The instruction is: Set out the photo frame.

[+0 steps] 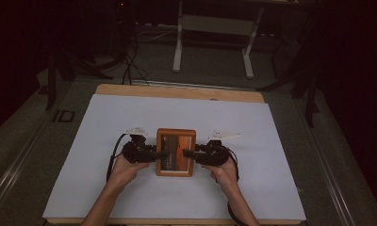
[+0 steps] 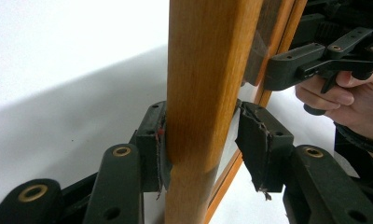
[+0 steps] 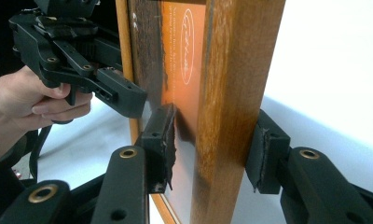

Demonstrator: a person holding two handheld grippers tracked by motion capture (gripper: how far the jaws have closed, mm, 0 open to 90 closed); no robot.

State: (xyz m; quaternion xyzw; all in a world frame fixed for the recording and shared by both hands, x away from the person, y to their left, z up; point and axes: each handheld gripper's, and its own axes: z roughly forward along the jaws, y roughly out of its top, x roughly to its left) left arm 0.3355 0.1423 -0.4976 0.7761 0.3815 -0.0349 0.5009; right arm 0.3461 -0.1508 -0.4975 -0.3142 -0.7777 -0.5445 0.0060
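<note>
A wooden picture frame [image 1: 175, 151] with an orange print under glass lies face up at the middle of the white sheet [image 1: 130, 117]. My left gripper [image 1: 162, 153] clamps its left rail, and my right gripper [image 1: 187, 153] clamps its right rail. In the left gripper view the jaws [image 2: 201, 140] pinch the wooden rail [image 2: 203, 56], one pad on the back and one on the glass side. In the right gripper view the jaws [image 3: 215, 147] squeeze the other rail [image 3: 236, 56] the same way. Whether the frame rests on the sheet or hangs just above it I cannot tell.
The sheet covers a wooden table whose far edge [image 1: 177, 92] shows bare. Beyond it stand a white desk's legs [image 1: 178, 47] and dark cables [image 1: 130, 61] on the floor. The sheet has open room on every side of the frame.
</note>
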